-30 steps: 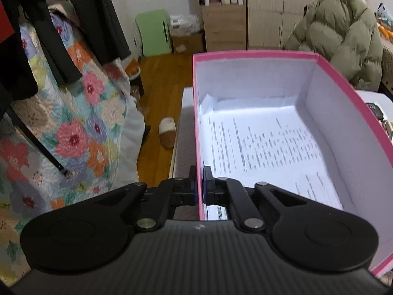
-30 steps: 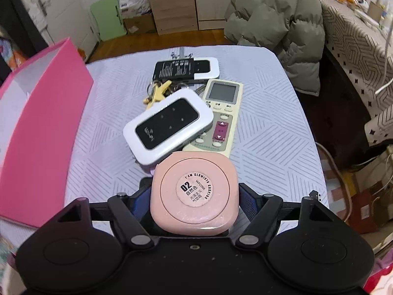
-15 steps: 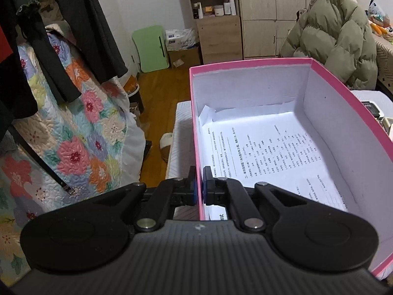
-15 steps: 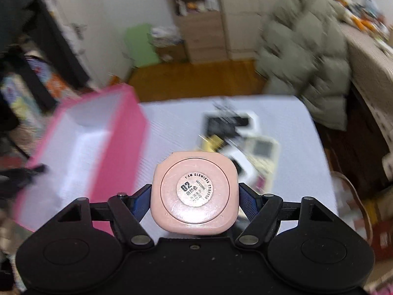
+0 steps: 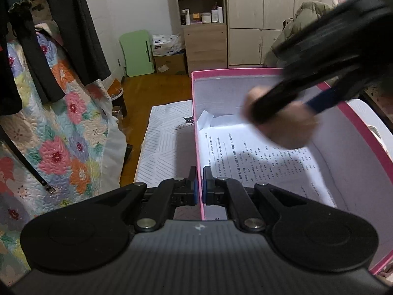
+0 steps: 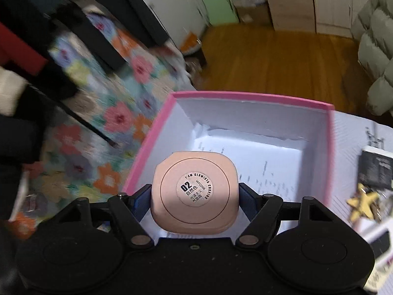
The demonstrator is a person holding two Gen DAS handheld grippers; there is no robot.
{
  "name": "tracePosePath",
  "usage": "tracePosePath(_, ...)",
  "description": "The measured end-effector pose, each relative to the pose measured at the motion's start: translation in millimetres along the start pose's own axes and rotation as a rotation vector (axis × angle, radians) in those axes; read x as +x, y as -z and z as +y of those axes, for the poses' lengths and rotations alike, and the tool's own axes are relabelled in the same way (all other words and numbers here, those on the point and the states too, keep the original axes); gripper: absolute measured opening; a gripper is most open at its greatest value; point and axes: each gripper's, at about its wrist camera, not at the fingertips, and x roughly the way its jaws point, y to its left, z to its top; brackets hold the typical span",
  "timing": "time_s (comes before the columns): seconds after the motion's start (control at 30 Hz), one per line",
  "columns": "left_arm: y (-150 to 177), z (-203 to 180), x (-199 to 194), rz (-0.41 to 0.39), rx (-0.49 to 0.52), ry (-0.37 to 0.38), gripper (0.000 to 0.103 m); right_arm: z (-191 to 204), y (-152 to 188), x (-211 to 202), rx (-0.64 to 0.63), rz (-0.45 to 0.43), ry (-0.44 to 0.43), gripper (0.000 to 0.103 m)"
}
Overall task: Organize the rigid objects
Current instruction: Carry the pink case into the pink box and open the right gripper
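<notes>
**Q:** What has changed since a second ago?

**A:** Since then, the right gripper (image 6: 195, 196) has carried the pink compact (image 6: 195, 191) away from the pile on the table, and it now hangs over the open pink box (image 6: 245, 97). Its two fingers are clamped on the compact's sides, label facing the camera. The left gripper (image 5: 199, 188) has not moved: its fingers are pinched together on the box's near wall.

**Q:** Why is the box held that way?

**A:** Probably to steady it, so it does not slide while the other hand drops things in. A printed sheet (image 5: 265, 164) lines the bottom, and nothing else lies inside yet.

**Q:** What is hard to make out?

**A:** In the left wrist view the right gripper (image 5: 289, 113) and compact (image 5: 282, 125) are a motion-blurred smear above the box, so their height over the paper cannot be judged. In the right wrist view the compact hides the box's near interior. A yellow star keyring (image 6: 363, 202) and a dark device (image 6: 375, 169) are cut off at the right edge, on the table beside the box.
</notes>
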Motion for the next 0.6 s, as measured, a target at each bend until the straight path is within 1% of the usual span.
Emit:
tracePosePath(0.07, -0.1, -1.1, 0.1, 0.002, -0.007, -0.001, 0.003, -2.7, -8.9, 31.8, 0.015, 0.033, 0.054, 0.078)
tracePosePath(0.13, 0.6, -1.7, -0.4, 0.001, -0.010, -0.005, 0.003, -6.1, -11.3, 52.1, 0.058, 0.052, 0.072, 0.078)
tracePosePath(0.23, 1.2, -2.4, -1.7, 0.003, -0.024, -0.008, 0.003, -10.4, -16.6, 75.8, 0.138, 0.055, 0.076, 0.078)
tracePosePath(0.33, 1.2, -0.5, -1.9, 0.005, -0.040, -0.002, 0.003, -15.0, -18.0, 80.3, 0.184, 0.065, 0.047, 0.080)
tracePosePath(0.4, 0.9, -1.6, -2.1, 0.005, -0.035, -0.006, 0.003, -21.7, -13.0, 66.2, 0.224, 0.054, 0.018, 0.080)
tracePosePath(0.47, 0.5, -3.3, -1.9, 0.004, -0.027, -0.013, 0.003, -25.0, -8.4, 44.8, 0.225, 0.036, -0.027, 0.079)
tracePosePath(0.53, 0.2, -4.1, -1.4, 0.004, -0.027, -0.015, 0.003, -24.2, -2.3, 10.2, 0.213, 0.003, -0.057, 0.079)
tracePosePath(0.6, -0.3, -4.2, -1.5, 0.005, -0.032, -0.015, 0.003, -19.2, 8.4, -34.2, 0.165, -0.059, -0.086, 0.079)
